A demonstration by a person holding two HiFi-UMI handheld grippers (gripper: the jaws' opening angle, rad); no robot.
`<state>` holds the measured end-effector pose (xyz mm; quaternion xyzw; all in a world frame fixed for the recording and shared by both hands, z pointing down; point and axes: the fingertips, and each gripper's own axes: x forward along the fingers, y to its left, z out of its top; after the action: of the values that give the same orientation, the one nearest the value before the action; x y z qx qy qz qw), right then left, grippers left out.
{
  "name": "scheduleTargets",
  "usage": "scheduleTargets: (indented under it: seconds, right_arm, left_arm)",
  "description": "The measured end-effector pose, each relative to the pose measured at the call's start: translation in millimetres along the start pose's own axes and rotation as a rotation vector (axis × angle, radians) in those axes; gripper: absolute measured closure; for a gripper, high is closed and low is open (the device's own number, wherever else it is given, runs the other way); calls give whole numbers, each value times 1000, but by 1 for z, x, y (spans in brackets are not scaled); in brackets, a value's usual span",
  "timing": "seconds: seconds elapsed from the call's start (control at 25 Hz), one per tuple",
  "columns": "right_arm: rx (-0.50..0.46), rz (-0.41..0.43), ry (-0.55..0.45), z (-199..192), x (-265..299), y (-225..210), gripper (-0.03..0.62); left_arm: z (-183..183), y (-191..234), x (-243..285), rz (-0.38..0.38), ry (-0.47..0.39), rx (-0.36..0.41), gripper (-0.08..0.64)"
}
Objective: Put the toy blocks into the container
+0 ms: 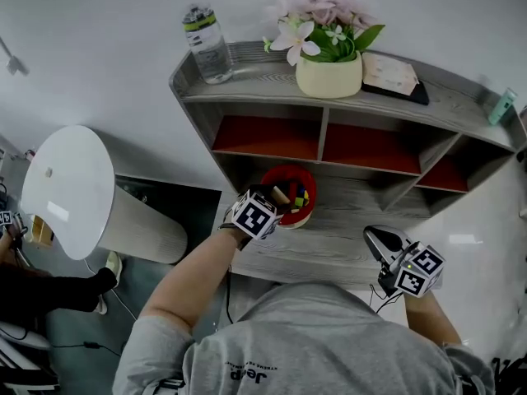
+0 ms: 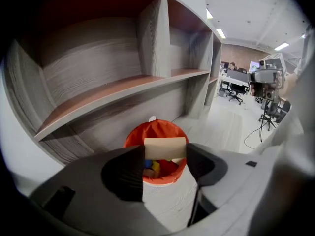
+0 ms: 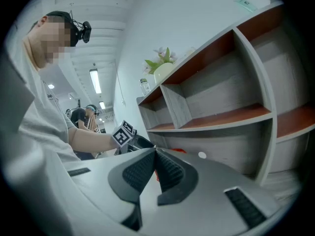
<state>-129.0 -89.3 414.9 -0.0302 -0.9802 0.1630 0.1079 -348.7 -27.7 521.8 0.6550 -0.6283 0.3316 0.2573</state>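
My left claw (image 1: 281, 199) was clamped on a tan block (image 2: 165, 148). The block lay crosswise between the two pads, one end pressed against each, so the jaws stood fairly wide with it filling the gap. The claw pointed steeply downward. Just past its tips sat the red container (image 2: 132, 137), with its open mouth under and behind the block. Inside were more toy blocks (image 2: 154, 166), a yellow one and a blue one among them. The tan block was above the rim, not down in the pile.

The container rested on the grey desk (image 1: 333, 239), close in front of the claw and under the lowest board of the shelf unit (image 1: 325, 142). That unit rose ahead of the claw and off to its left.

My right claw (image 3: 154, 162) was closed, pad against pad, with nothing between them. It pointed nearly level, low over the desk's near edge and well off to the right of the left claw. Ahead of its tips and to their left I could see the left claw's marker cube (image 3: 123, 133). A sliver of the red container showed just past the closed pads.

High above both claws, on top of the shelf unit, stood a water bottle (image 1: 207, 46) and a flower pot (image 1: 328, 74).
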Motion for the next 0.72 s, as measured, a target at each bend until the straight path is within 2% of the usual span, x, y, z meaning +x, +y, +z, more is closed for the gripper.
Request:
scheduleTargets:
  seconds: [0.12, 0.16, 0.2, 0.56, 0.72]
  right_arm:
    - [2, -6, 2, -2, -3, -1, 572]
    - [3, -9, 1, -2, -5, -1, 572]
    - [5, -12, 0, -3, -7, -2, 572]
    - [12, -38, -13, -5, -24, -5, 572]
    - [6, -47, -14, -4, -29, -7, 571]
  left_arm:
    - [5, 4, 2, 31, -22, -22, 255]
    - [7, 4, 3, 35, -28, -31, 216]
    - [8, 5, 5, 36, -37, -36, 146]
    - [21, -6, -1, 8, -81, -56, 141]
    - [34, -15, -12, -20, -149, -70, 144]
